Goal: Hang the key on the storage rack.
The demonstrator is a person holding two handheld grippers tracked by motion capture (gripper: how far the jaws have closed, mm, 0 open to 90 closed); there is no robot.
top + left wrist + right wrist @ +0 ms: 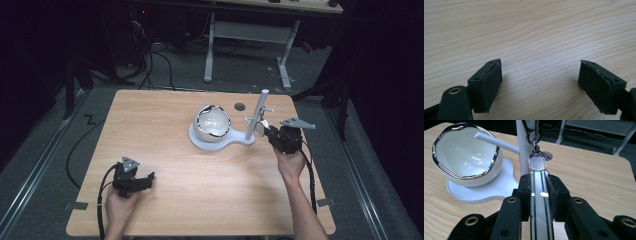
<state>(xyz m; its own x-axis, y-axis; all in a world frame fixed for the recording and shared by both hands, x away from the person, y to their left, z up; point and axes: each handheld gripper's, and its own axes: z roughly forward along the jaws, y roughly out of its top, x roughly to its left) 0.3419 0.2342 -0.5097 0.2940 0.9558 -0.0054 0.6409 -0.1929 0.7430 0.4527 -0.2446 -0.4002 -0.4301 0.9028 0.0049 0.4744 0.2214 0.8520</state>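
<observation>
A white stand (200,142) carries a white bowl with a silver rim (212,122) and an upright post (256,117) with thin pegs. In the right gripper view a shiny white strap with two black lines (539,217) hangs by a metal clasp and ring (534,135) from the post (525,145), beside the bowl (466,157). My right gripper (539,187) is shut on that strap, just right of the post (270,131). My left gripper (150,179) lies low near the table's front left. It is open (540,85) over bare wood, with nothing between its jaws.
A small dark round grommet (240,106) sits in the tabletop behind the stand. The wooden table (165,125) has bare surface across its left and front. Beyond the far edge are a desk's white legs (209,55) and cables on the floor.
</observation>
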